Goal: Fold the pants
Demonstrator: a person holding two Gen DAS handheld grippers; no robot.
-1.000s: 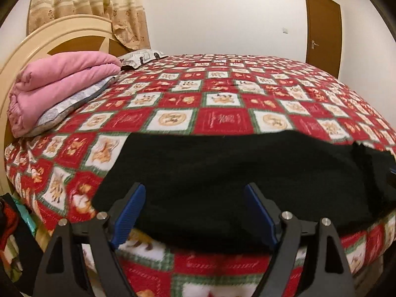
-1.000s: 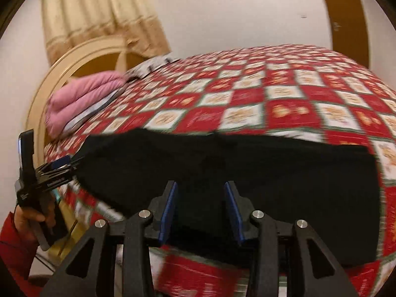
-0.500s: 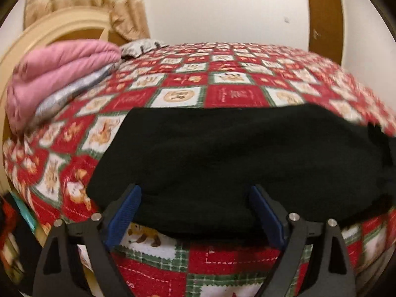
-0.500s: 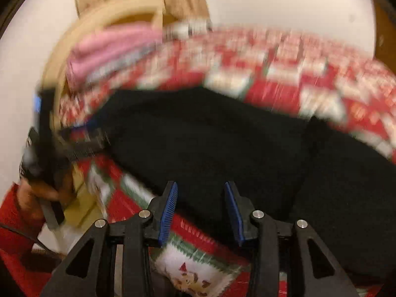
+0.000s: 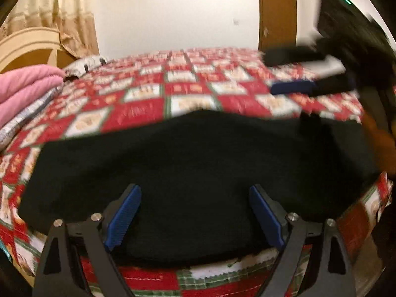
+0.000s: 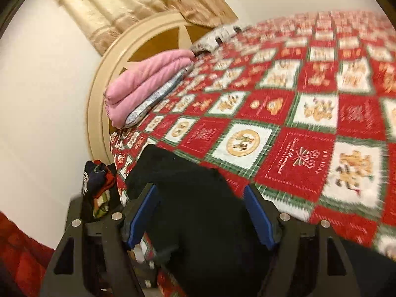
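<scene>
Left gripper (image 5: pixel 195 212) is spread wide, gripping nothing, over the black fabric pants (image 5: pixel 188 163). Right gripper (image 6: pixel 201 212) jaws just opened too, nothing pinched. Pants lie flat along the near edge of the red-and-white checkered Christmas bedspread (image 6: pixel 304 133).

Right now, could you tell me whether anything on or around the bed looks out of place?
Nothing looks damaged or spilled. The black pants lie flat near the bed's edge on the patchwork blanket. Only a heap of mixed clothing sits bunched in the gap beside the headboard.
</scene>
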